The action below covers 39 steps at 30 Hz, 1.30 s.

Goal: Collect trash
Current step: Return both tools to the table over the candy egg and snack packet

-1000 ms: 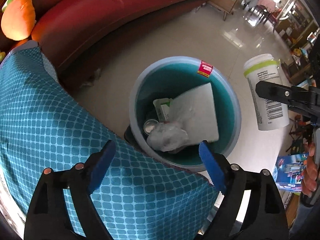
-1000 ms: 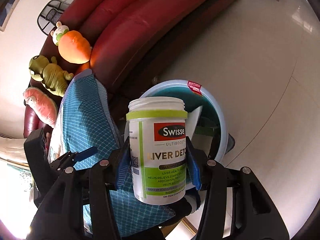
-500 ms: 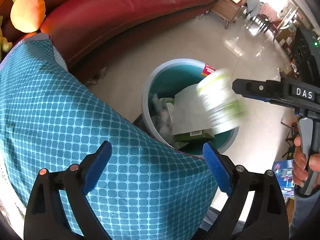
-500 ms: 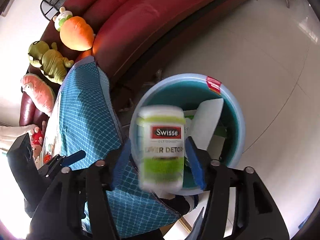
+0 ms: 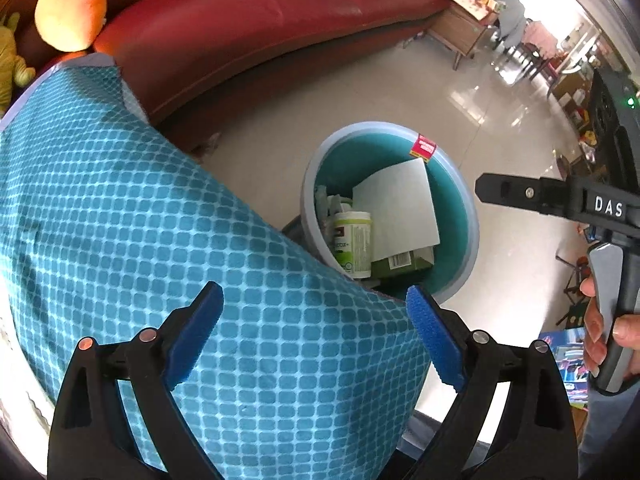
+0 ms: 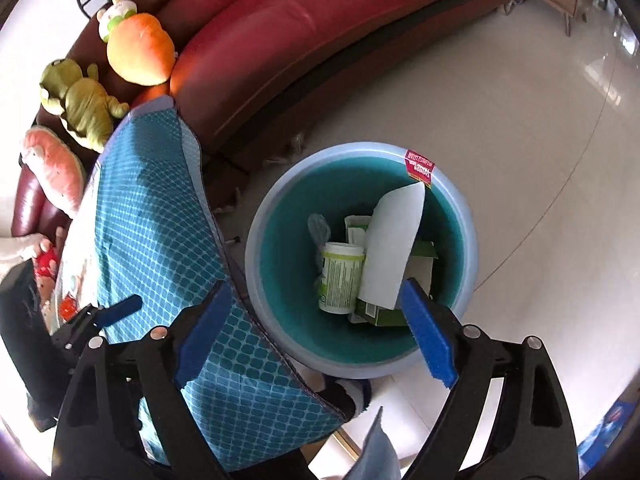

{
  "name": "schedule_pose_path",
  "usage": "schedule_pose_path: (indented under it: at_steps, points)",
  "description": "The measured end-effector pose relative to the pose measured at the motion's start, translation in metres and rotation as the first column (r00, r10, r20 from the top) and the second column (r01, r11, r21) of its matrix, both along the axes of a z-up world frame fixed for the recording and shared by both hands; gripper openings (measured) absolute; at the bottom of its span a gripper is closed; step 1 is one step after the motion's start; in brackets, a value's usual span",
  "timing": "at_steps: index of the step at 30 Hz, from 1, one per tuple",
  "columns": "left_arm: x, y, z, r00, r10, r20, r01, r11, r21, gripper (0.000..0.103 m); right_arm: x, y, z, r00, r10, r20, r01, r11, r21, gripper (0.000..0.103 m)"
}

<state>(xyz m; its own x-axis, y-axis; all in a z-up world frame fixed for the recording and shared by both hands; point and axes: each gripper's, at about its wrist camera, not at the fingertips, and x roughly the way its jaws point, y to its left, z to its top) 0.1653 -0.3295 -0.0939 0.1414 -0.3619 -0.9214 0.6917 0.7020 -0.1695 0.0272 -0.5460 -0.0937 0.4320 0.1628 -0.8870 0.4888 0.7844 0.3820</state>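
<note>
We see our right gripper (image 6: pixel 316 334), jaws just opened and empty, above the round plastic bin (image 6: pixel 256 240) holding the cylindrical supplement bottle (image 6: pixel 340 278); our left gripper (image 5: pixel 316 334) gapes empty.

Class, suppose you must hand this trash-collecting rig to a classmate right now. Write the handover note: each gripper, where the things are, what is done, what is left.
Left gripper: open, empty, over the teal patterned cushion.
Right gripper: jaws have just been opening, nothing between them, above the bin.
Supplement bottle: lying inside the bin, next to the white sheet and a green carton.
Done: bottle dropped into the bin.
Left: no other loose trash shows clearly in these views; look around the floor and sofa for more.
</note>
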Motion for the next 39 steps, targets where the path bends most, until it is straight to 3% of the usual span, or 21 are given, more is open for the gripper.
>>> schedule_pose_path:
  at_steps: [8, 26, 34, 39]
  points:
    - [-0.004, 0.056, 0.022, 0.994, 0.105, 0.003, -0.105, 0.993, -0.053, 0.093, 0.012, 0.040, 0.011, 0.996, 0.087, -0.008, -0.087, 0.996, -0.014, 0.083]
    - [-0.035, 0.222, 0.061, 0.958, 0.277, 0.077, -0.268, 0.957, -0.113, 0.093, 0.017, 0.187, 0.035, 0.954, 0.298, 0.004, -0.298, 0.954, -0.044, 0.084]
    - [-0.045, 0.304, 0.071, 0.925, 0.361, 0.122, -0.345, 0.929, -0.131, 0.093, 0.028, 0.263, 0.042, 0.912, 0.411, -0.003, -0.410, 0.910, -0.057, 0.084]
    - [-0.053, 0.358, 0.075, 0.897, 0.422, 0.130, -0.403, 0.904, -0.144, 0.093, 0.035, 0.318, 0.048, 0.865, 0.502, -0.010, -0.501, 0.863, -0.062, 0.084]
